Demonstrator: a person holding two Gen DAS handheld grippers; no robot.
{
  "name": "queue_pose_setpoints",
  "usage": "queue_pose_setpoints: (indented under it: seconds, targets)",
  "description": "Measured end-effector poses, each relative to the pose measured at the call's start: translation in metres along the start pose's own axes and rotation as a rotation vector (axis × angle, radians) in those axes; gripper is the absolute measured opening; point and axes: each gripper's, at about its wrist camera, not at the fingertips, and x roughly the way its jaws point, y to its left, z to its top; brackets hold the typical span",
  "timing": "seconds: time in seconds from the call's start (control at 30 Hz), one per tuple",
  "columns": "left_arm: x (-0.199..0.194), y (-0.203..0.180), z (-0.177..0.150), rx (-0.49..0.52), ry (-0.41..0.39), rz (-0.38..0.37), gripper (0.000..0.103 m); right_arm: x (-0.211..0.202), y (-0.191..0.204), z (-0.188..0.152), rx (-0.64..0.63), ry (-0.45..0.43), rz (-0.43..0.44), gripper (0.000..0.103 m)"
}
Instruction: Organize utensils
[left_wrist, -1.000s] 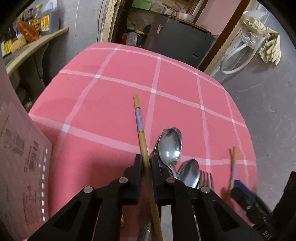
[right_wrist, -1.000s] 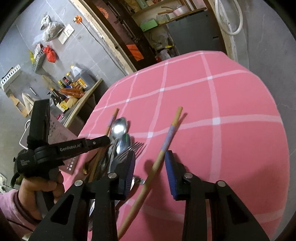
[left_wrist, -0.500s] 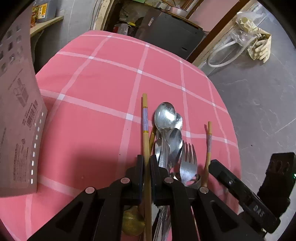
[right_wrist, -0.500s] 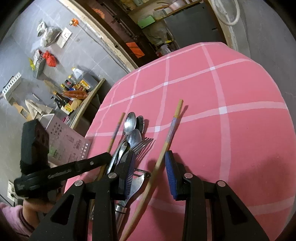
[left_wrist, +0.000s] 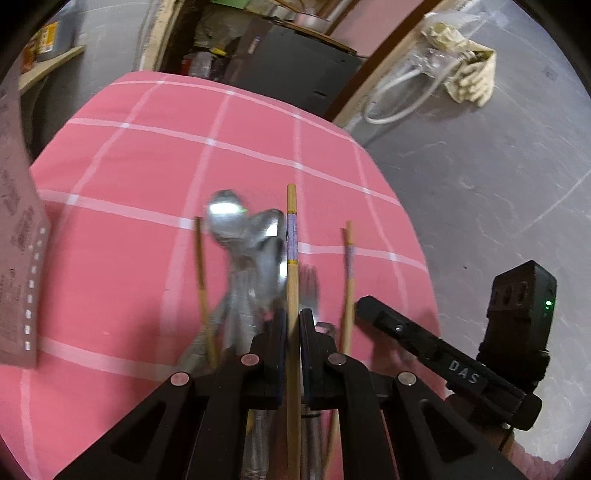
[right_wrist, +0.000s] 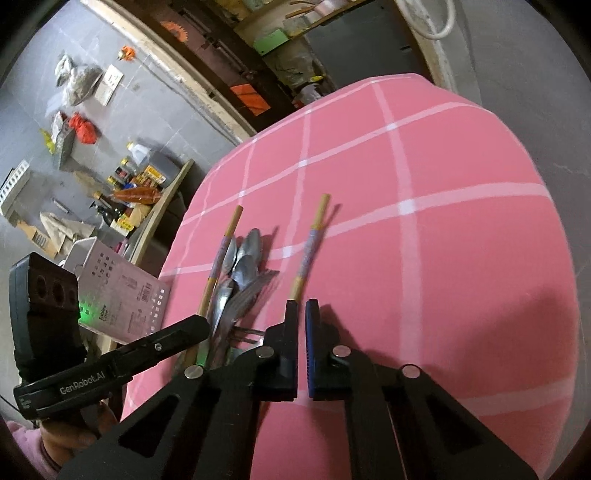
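Chopstick (left_wrist: 291, 258), light wood with a purple band, is pinched between the left gripper (left_wrist: 292, 322) jaws, which press tight on its shaft. It points straight ahead, and we see it raised over the utensil pile. Right below and left of it there's a heap of spoons (left_wrist: 240, 236), motion-blurred in the left wrist view. From the right wrist view we see the spoons (right_wrist: 244, 258) overlapping, with a fork (right_wrist: 260, 282) lying on their right side. A second chopstick (left_wrist: 349, 273) lies on the cloth to the right of the pile, apart from it. A third chopstick (left_wrist: 202, 280) sits at the pile's left edge. The right gripper (right_wrist: 301, 319) is at the near end of the second chopstick (right_wrist: 309, 247). Its jaws are nearly together, with a thin gap. The stick's end goes behind the left finger, so we cannot tell if it's pinched. Everything sits on a pink checked tablecloth (right_wrist: 443, 229). A pale printed box (right_wrist: 122, 291) stands at the table's left edge, and a shelf with bottles (right_wrist: 147, 177) is beyond it.
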Motion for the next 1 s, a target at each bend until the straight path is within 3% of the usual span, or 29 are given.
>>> queue_pose_setpoints:
  seconds: [0.23,0.3,0.37,0.5,0.57,0.67,0.77,1.0]
  targets:
    - [0.019,-0.018,0.001,0.013,0.050,-0.054,0.007,-0.010,-0.008,0.004,0.052,-0.014,-0.010,0.005]
    - [0.017,-0.017,0.001,0.002,0.044,-0.063,0.008,-0.010,-0.006,0.006,0.045,-0.013,-0.011,0.011]
    - [0.012,-0.016,0.000,0.008,0.040,-0.060,0.009,-0.010,-0.004,0.007,0.038,-0.017,-0.009,0.024]
    - [0.001,-0.009,-0.005,0.003,0.031,-0.059,0.033,-0.004,0.001,0.011,0.022,-0.013,-0.009,0.025]
    - [-0.008,-0.002,-0.007,-0.010,0.000,-0.055,0.036,0.001,0.006,0.014,0.002,-0.005,-0.025,0.025]
    - [-0.020,0.008,-0.006,-0.020,-0.062,0.022,0.036,0.009,0.014,0.019,-0.038,0.010,-0.054,0.025]
    - [-0.017,0.019,-0.002,-0.048,-0.058,0.107,0.036,0.019,0.025,0.024,-0.109,0.040,-0.106,0.025]
    - [-0.001,0.040,0.004,-0.097,-0.007,0.151,0.035,0.033,0.043,0.038,-0.234,0.077,-0.170,0.025]
